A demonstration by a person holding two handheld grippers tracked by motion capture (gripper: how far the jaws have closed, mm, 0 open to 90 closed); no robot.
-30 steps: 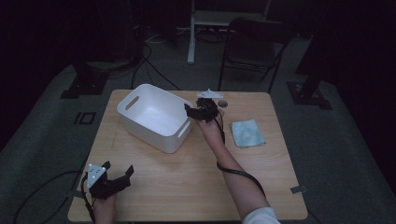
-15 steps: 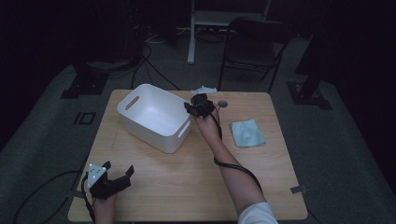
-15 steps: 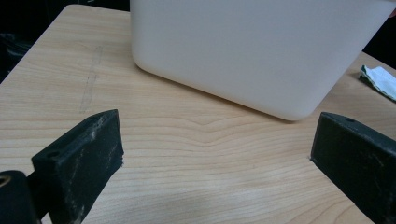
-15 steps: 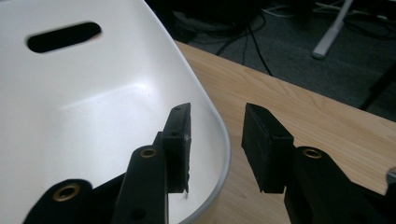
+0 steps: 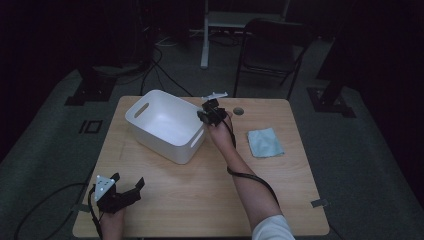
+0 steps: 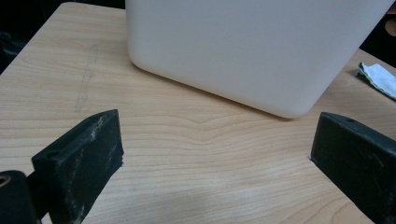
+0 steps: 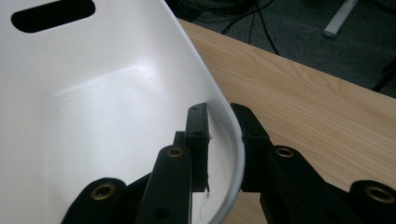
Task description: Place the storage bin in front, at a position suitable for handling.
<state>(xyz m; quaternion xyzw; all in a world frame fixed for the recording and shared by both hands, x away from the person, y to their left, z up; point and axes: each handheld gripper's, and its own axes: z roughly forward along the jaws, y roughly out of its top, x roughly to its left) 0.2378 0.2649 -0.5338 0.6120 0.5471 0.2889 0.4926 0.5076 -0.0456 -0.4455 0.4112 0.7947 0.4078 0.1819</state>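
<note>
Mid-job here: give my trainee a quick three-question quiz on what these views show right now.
1. True or false: the right gripper has its jaws on either side of the rim of the white bin.
2. Multiple choice: where does the light blue cloth lie? A) inside the bin; B) flat on the table, on the far side of the right forearm from the bin; C) between the left gripper's jaws.
3. Fill in: the left gripper rests near the table's front-left corner with its jaws ____ and nothing between them.

Key: 1 true, one jaw inside the wall and one outside, having just been closing on it; 2 B; 3 open.
</note>
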